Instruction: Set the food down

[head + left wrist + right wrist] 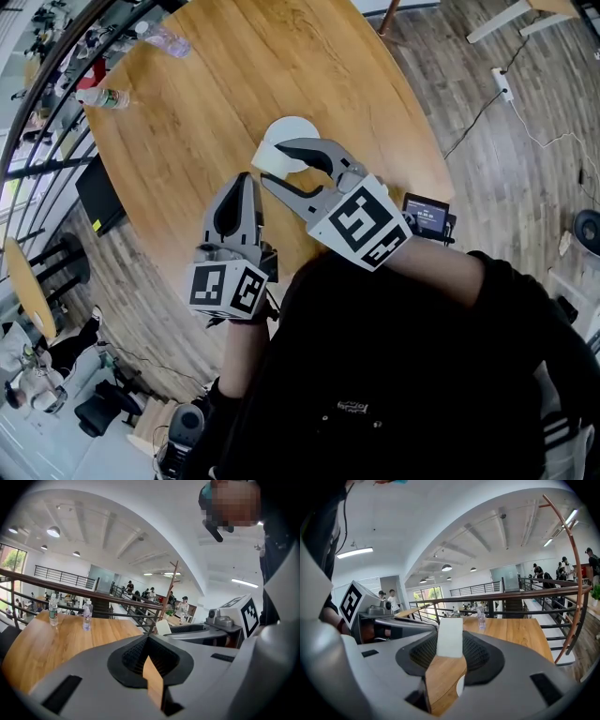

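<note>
What food the white slab (450, 637) in the right gripper (274, 165) is cannot be told. In the head view it covers part of a white disc (294, 127) on the table (234, 84). The table's far end is cut off, its near edge hidden behind the person (403, 375). Bottles (105, 97) on it are blurred.

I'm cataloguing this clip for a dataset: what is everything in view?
table: one, light wood, round, centre
water bottles: two, clear, far left part of the table
white round item: one, white, above the table, gripped by the right gripper
screen device: one, black, just right of the right gripper
power strip: one, white, wood floor, upper right
railing: one, dark, beyond the table
people: several, background
left gripper: one, grey, fingers together, empty
right gripper: one, grey, fingers on the white round item
</note>
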Demonstrator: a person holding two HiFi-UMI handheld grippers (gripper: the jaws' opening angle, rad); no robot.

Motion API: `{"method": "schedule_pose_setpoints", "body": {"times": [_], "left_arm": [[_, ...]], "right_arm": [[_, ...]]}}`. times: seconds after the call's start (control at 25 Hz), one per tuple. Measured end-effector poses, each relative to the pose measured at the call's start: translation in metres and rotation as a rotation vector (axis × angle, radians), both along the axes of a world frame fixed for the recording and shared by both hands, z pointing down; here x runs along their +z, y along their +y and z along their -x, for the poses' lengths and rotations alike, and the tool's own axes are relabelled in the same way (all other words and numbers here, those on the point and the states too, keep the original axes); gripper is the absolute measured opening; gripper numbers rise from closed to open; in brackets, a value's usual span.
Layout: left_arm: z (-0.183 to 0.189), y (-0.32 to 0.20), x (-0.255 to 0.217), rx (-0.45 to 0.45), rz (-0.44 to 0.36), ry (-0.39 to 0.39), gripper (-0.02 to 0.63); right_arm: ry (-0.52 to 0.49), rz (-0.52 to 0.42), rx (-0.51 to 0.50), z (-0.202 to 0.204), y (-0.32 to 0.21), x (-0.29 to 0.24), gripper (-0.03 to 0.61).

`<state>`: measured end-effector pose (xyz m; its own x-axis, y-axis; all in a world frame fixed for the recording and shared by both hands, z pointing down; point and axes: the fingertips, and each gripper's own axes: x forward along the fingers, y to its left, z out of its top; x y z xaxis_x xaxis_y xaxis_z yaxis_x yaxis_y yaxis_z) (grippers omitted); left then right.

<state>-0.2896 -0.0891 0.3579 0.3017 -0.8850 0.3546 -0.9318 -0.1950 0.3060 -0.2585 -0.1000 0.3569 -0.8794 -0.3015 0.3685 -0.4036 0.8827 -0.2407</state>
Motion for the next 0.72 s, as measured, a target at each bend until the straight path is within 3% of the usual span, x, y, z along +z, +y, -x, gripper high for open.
{"method": "schedule_pose_setpoints", "body": {"times": [0.72], "left_arm": [[0.001, -0.005, 0.022, 0.02, 0.043, 0.042, -0.002]], "right_arm": [[0.087, 0.044, 0.008, -0.001, -0.011, 0.043, 0.175]]}}
